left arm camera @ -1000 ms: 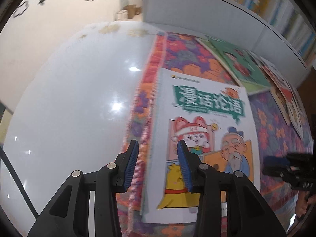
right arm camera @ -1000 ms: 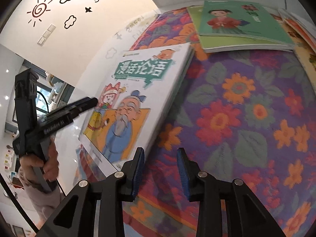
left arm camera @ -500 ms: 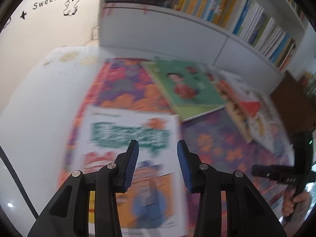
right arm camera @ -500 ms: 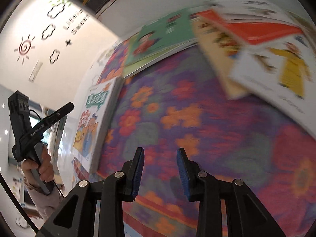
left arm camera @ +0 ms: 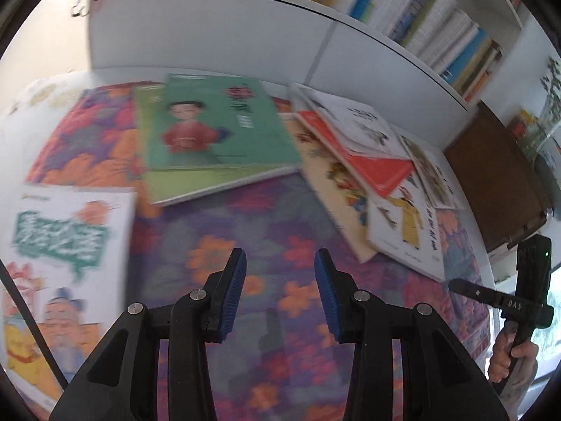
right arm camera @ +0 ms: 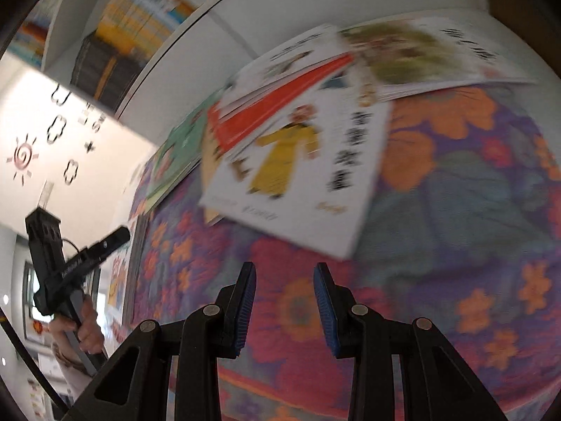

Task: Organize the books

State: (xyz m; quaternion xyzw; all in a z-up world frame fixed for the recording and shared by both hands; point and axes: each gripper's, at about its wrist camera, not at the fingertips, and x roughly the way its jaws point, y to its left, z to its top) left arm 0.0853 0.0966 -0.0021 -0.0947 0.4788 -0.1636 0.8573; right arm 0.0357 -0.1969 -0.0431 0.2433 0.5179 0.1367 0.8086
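A flower-patterned cloth in purple, orange and red covers the desk, with a white border of the desk showing at the left of the left wrist view. Behind it, across the top of the frame, runs a white bookshelf packed with upright books. In the right wrist view a white wall with sun and cloud decals fills the upper left. Both views are motion-blurred.

In the left wrist view the left gripper hangs above bare cloth at lower centre, its blue-padded jaws apart with nothing between them. A white cartoon book lies at the lower left, well to the left of the jaws. A green book rests on a lighter green one at upper centre, above the jaws. A heap of overlapping books spreads at the right, up and right of the jaws. At the far right edge a hand holds the right gripper, whose tip lies just beside the heap's lowest corner.

In the right wrist view the right gripper has its jaws parted and empty over the cloth. A white book with a yellow-robed figure lies just above the jaws, its near corner close above them but not between them.
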